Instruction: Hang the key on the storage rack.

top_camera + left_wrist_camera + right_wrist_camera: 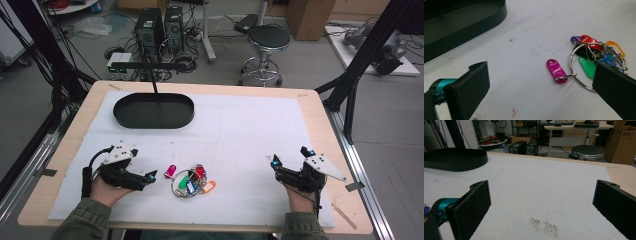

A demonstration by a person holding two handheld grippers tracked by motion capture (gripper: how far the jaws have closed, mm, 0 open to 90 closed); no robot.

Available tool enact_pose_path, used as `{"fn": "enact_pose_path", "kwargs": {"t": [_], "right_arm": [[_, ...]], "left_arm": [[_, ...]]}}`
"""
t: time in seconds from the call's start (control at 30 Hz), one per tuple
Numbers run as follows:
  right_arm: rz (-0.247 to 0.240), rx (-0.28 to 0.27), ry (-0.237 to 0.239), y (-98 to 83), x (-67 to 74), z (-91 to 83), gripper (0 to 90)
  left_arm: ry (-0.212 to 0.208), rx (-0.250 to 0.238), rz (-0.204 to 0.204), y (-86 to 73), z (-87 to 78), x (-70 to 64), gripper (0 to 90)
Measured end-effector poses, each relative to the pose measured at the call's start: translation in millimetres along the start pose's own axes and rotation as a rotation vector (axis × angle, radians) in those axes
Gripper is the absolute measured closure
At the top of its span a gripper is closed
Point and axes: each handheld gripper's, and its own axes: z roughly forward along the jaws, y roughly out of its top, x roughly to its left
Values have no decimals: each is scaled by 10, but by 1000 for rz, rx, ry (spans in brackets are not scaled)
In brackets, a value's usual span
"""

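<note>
A bunch of coloured key tags on a metal ring (192, 183) lies on the white mat near the front middle. A magenta tag (171, 171) sticks out from its left side. My left gripper (144, 164) sits just left of the bunch, open and pointing at it. In the left gripper view the magenta tag (556, 70) and the ring (584, 67) lie between and beyond the wide-apart jaws of that gripper (541, 72). My right gripper (290, 156) rests at the front right, open, and in its own view it (541, 192) has bare mat between its jaws.
A black oval tray (153, 110) sits at the back left of the mat, with a thin black stand (152, 80) rising from it. The tray (454, 158) lies far left in the right gripper view. A stool (267, 40) and computer cases stand on the floor beyond the table.
</note>
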Motion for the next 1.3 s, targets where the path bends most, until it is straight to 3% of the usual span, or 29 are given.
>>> {"fn": "enact_pose_path", "kwargs": {"t": [0.33, 0.77, 0.97, 1.3], "right_arm": [[1, 2, 1, 1, 8, -4, 5], [1, 2, 0, 1, 7, -5, 5], [1, 0, -1, 1, 6, -7, 5], [0, -1, -3, 2, 1, -8, 5]], "left_arm": [[-44, 58, 64, 120, 146, -186, 17], [-109, 104, 96, 180, 273, -318, 17], [-151, 150, 156, 244, 401, -488, 17], [-190, 205, 191, 274, 564, -667, 17]]}}
